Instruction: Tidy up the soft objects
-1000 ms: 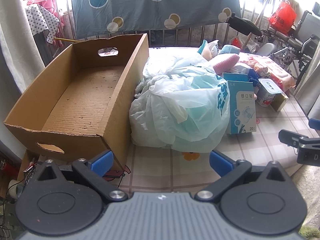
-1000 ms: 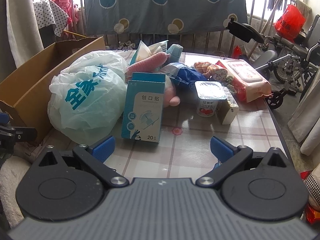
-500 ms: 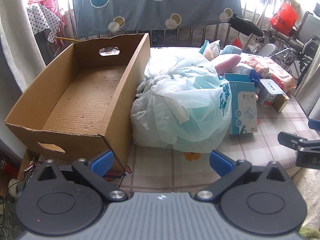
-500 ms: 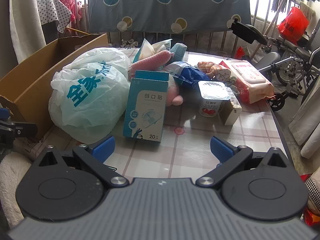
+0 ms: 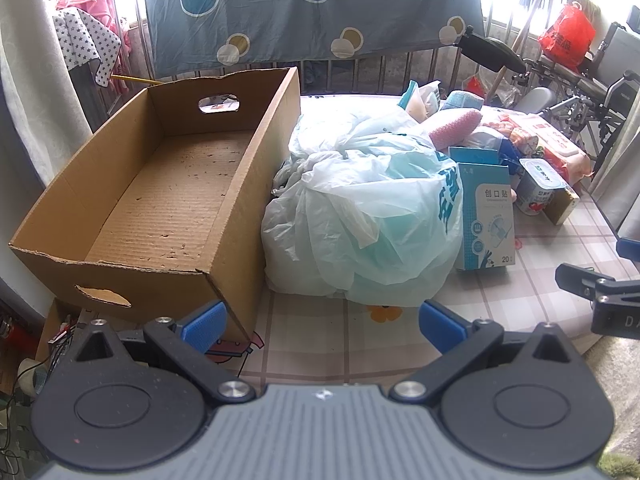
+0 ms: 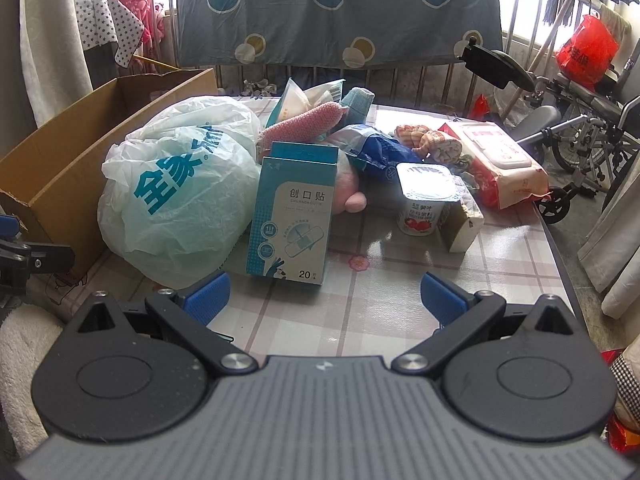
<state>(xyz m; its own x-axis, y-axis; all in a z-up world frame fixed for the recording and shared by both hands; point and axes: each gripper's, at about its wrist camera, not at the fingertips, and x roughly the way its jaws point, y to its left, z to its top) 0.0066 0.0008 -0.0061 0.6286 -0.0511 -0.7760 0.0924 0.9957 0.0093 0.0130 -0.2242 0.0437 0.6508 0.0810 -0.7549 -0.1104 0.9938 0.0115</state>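
An empty cardboard box [image 5: 168,184] stands at the table's left end; its side [image 6: 60,168] also shows in the right wrist view. A pale green plastic bag [image 5: 368,216] [image 6: 180,196] bulges beside it. Behind the bag lie a pink plush toy [image 6: 304,126], a blue pouch [image 6: 376,152], a checked cloth item [image 6: 428,142] and a wet-wipes pack [image 6: 500,156]. A blue plaster box [image 6: 294,212] stands upright next to the bag. My left gripper [image 5: 322,326] is open at the table's near edge, in front of the bag. My right gripper [image 6: 324,298] is open, just short of the plaster box.
A yogurt cup [image 6: 426,200] and a small carton [image 6: 462,222] stand right of the plaster box. A spotted blue sheet [image 6: 336,8] hangs on railings behind the table. A wheelchair [image 6: 576,120] is at the right. The checked tablecloth [image 6: 384,300] shows in front.
Both grippers have crept slightly forward toward the table items and risen a little. Nothing on the table has moved; both stay open.
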